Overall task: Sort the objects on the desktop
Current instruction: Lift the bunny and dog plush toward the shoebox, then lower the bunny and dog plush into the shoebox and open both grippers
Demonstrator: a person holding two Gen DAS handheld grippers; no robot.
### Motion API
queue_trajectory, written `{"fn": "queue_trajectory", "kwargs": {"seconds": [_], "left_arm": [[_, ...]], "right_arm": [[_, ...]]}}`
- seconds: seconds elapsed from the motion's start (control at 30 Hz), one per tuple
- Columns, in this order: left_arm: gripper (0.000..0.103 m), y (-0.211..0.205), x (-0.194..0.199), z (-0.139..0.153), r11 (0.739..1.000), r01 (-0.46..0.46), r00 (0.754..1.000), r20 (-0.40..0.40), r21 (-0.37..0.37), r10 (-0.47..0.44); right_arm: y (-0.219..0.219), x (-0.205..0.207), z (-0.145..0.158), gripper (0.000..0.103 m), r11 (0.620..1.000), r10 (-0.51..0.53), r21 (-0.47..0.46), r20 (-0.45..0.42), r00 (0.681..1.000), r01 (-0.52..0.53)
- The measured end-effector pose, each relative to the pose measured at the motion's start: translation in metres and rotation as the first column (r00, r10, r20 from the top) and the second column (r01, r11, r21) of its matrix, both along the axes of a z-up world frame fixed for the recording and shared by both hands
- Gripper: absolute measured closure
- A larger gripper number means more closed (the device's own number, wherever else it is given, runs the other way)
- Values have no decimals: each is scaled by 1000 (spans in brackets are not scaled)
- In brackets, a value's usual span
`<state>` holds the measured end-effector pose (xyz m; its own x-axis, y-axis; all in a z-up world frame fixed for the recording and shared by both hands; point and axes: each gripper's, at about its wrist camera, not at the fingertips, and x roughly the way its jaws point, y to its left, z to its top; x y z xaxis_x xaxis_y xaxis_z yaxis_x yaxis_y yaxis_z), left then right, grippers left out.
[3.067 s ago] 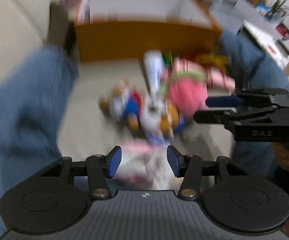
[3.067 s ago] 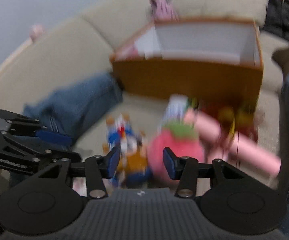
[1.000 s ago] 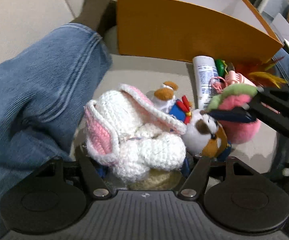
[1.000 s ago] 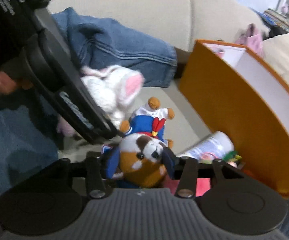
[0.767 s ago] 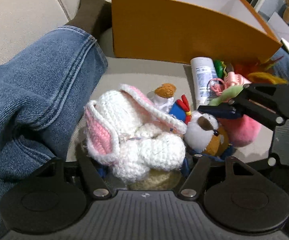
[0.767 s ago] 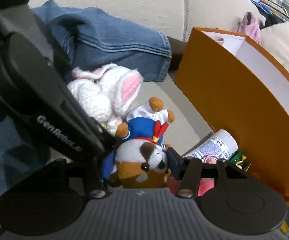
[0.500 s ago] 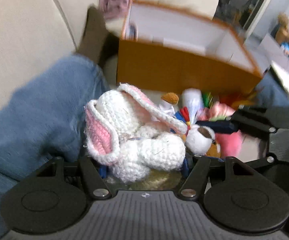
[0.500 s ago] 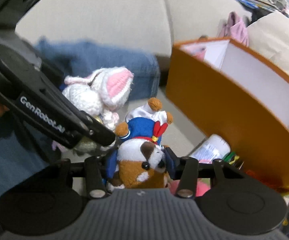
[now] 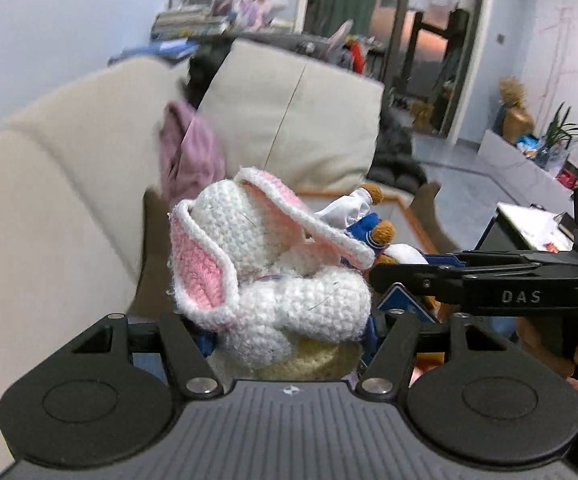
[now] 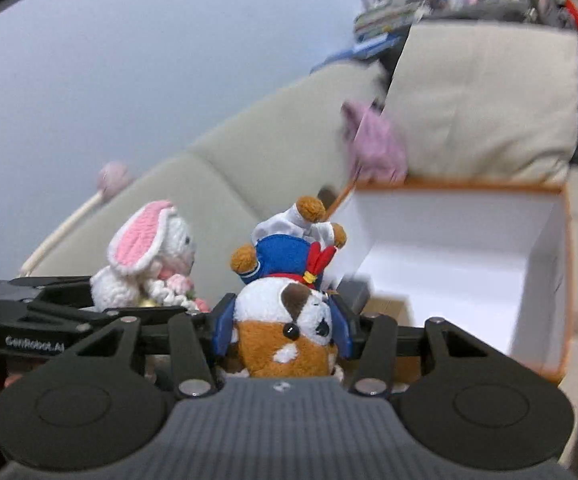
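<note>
Right wrist view: the right gripper [image 10: 283, 330] clamps a brown-and-white plush dog [image 10: 289, 320] in blue, head between its pads, near the orange box [image 10: 449, 256]. Beside it, the left gripper [image 9: 289, 328] holds a crocheted white bunny [image 9: 265, 264], jaws wide around it. Both toys are mid-carry; next, likely release into the box's white interior.

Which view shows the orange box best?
The right wrist view: the orange box shows its open white inside and orange rim, beyond the plush dog in the right gripper. In the left wrist view only rim slivers show behind the bunny.
</note>
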<state>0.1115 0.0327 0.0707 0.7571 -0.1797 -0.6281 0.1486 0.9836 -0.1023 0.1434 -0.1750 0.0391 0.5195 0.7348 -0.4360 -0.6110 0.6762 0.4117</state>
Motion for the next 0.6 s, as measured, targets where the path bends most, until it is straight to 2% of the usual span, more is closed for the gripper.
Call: {"fn": "queue_trajectory", "kwargs": {"seconds": [0.13, 0.3, 0.5, 0.6], "left_arm": [[28, -10, 33, 2, 1000, 28, 999, 33, 10, -28], [28, -13, 52, 8, 998, 57, 996, 65, 27, -59], [28, -13, 81, 5, 994, 90, 991, 92, 61, -95], [28, -9, 93, 0, 994, 78, 992, 91, 76, -85]], "right_arm": [[-5, 20, 15, 52, 997, -73, 4, 31, 997, 73], [-10, 47, 21, 52, 991, -134, 4, 35, 990, 134], [-9, 84, 14, 52, 982, -190, 1, 24, 981, 190], [-6, 99, 5, 52, 977, -213, -19, 18, 977, 213]]}}
